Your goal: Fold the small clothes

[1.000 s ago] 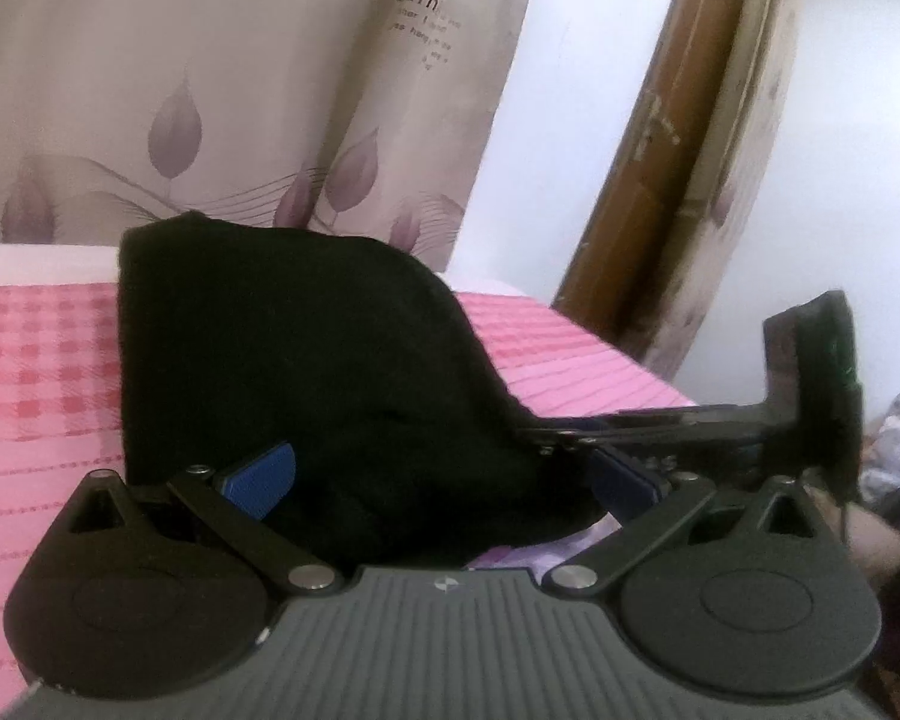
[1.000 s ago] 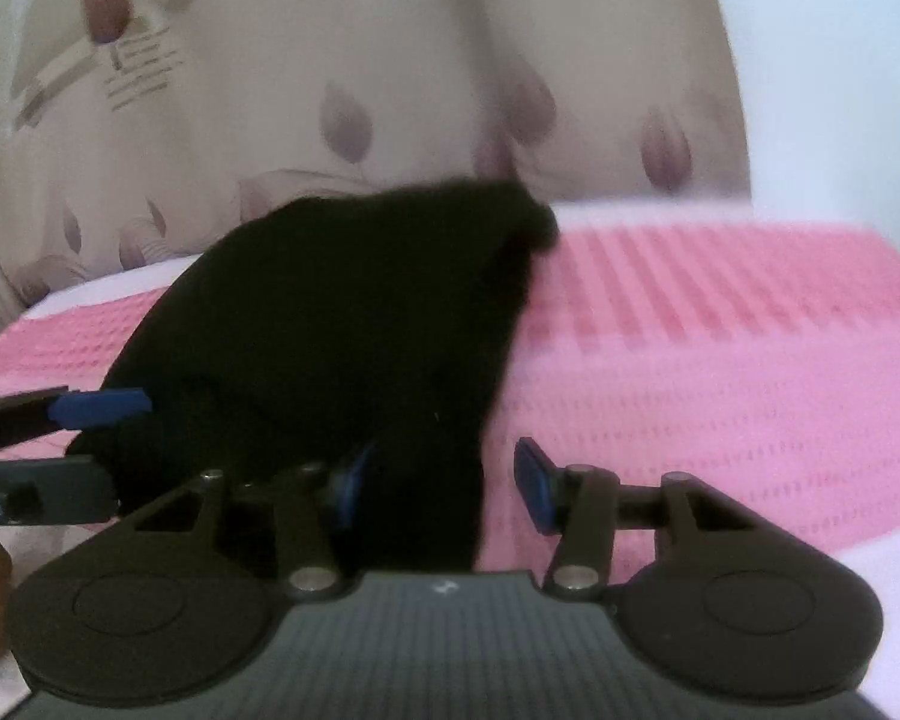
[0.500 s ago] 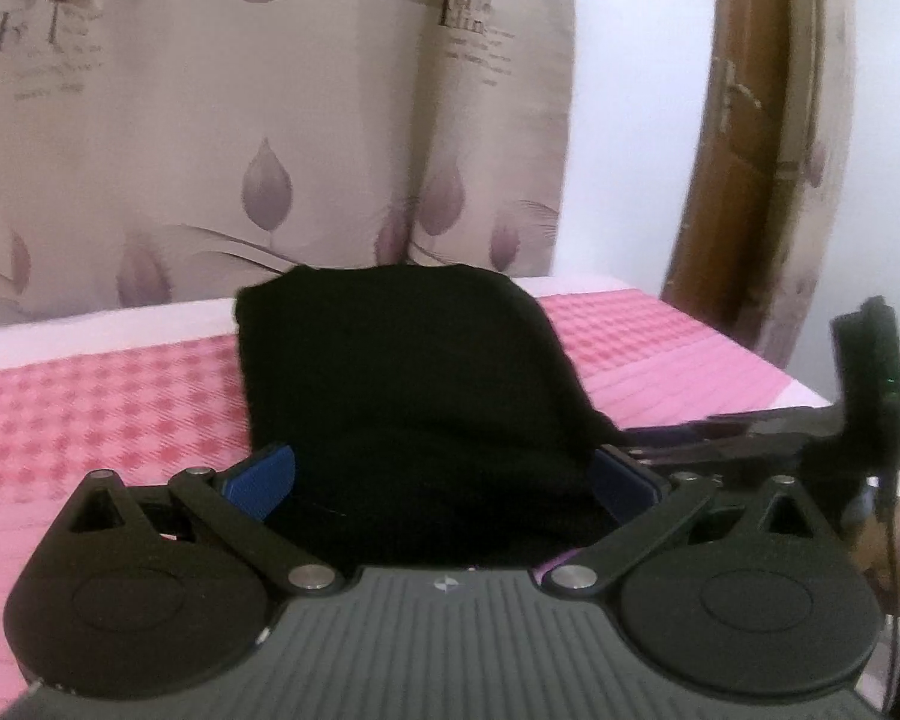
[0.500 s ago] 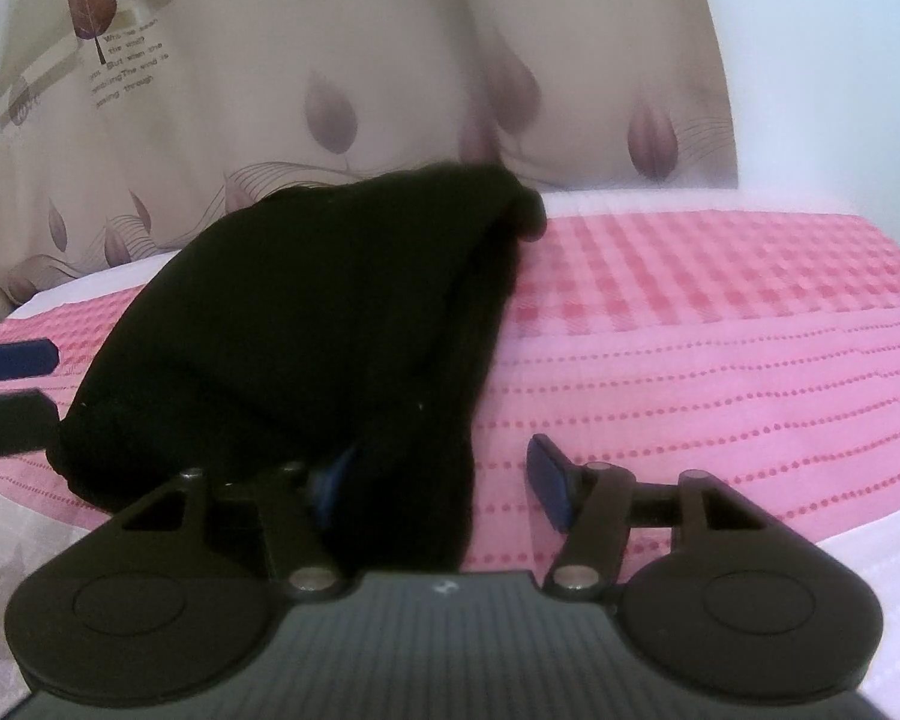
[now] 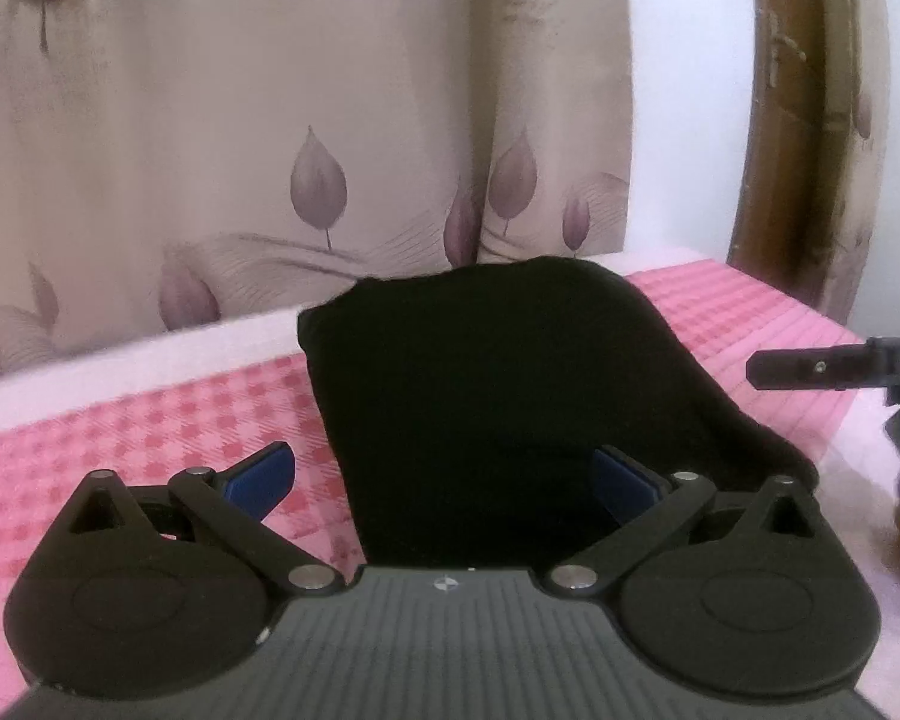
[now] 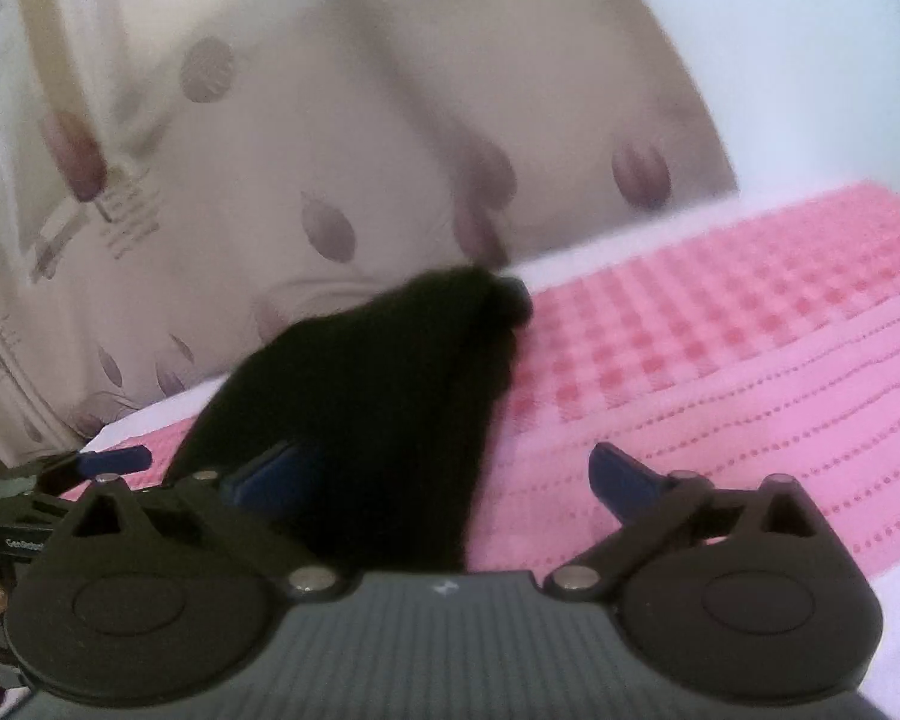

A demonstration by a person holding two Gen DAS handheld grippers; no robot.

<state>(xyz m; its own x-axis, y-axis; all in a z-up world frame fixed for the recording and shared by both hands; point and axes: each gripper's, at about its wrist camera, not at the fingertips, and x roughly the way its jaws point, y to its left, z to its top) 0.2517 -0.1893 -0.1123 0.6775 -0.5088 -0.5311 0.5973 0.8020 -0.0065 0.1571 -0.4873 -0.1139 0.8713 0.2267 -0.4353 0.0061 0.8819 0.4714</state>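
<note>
A small black garment [image 5: 498, 396] lies in a folded heap on the pink checked bedspread [image 5: 150, 426]. My left gripper [image 5: 444, 483] is open just in front of its near edge; the cloth lies between the blue fingers without being pinched. In the right wrist view the same black garment [image 6: 378, 414] sits left of centre. My right gripper [image 6: 456, 480] is open, its left finger against the cloth, its right finger over bare bedspread [image 6: 720, 372]. The right gripper's finger [image 5: 810, 369] shows at the right edge of the left view.
A beige curtain with purple leaf prints [image 5: 306, 138] hangs behind the bed. A brown door frame [image 5: 810, 120] and white wall stand at the right. The left gripper's blue finger [image 6: 111, 459] and a hand show at the left edge of the right view.
Both grippers have pulled back and up from the garment, which now lies lower and farther off. The right gripper's jaws have spread wider and it has swung away to the right.
</note>
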